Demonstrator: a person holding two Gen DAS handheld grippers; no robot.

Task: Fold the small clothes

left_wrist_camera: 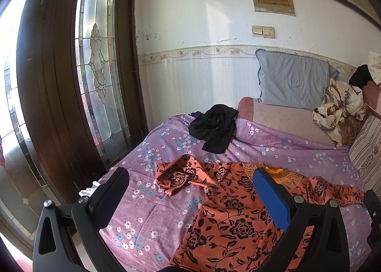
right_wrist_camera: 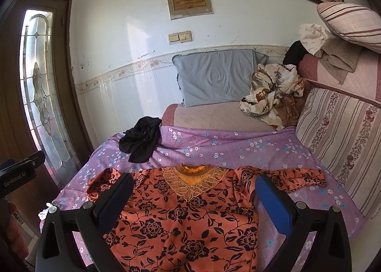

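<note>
Orange cloth with black flowers, a small garment (right_wrist_camera: pixel 185 219), lies spread flat on the purple flowered sheet (right_wrist_camera: pixel 238 148) of the bed, neckline (gold lace trim) toward the wall, one sleeve (left_wrist_camera: pixel 176 176) bunched. Both tools hover above it with fingers spread wide, gripping nothing: left tool (left_wrist_camera: pixel 190 200) over the garment's sleeve side, right tool (right_wrist_camera: pixel 194 203) over its chest. Beyond lies a crumpled black garment (right_wrist_camera: pixel 140 141).

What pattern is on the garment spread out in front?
The orange top has a black floral print and a gold embroidered neckline, clearest in the right wrist view.
</note>
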